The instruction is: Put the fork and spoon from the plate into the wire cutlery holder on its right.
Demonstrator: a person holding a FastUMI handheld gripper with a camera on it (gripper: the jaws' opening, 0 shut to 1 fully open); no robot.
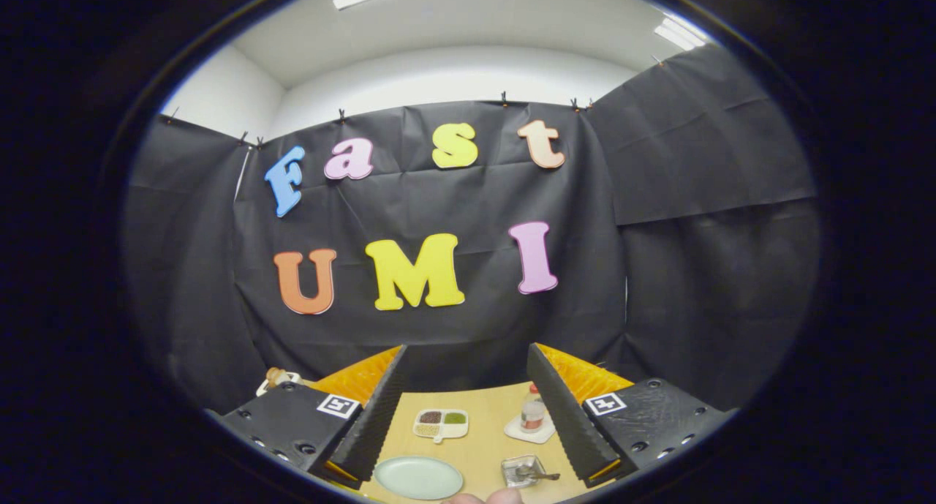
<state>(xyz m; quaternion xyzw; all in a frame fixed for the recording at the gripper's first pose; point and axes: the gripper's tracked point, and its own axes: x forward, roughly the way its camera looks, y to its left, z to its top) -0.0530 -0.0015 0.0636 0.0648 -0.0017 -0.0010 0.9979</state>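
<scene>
Item: my gripper (pixel 468 416), fingers wide apart, holding nothing, raised above the table (pixel 482 445). Plate (pixel 417 478) at the near edge looks bare. Cutlery holder (pixel 523 471) to its right holds utensils. Judgement: task apparently finished; withdrawal next.

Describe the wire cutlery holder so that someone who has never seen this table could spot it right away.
Start at the wooden table seen between the open tool's fingers. Near its front edge lies a pale round plate; the wire cutlery holder sits to the plate's right. It is the small metal basket with a utensil handle poking out, unlike the divided snack tray and bottle farther back.
</scene>
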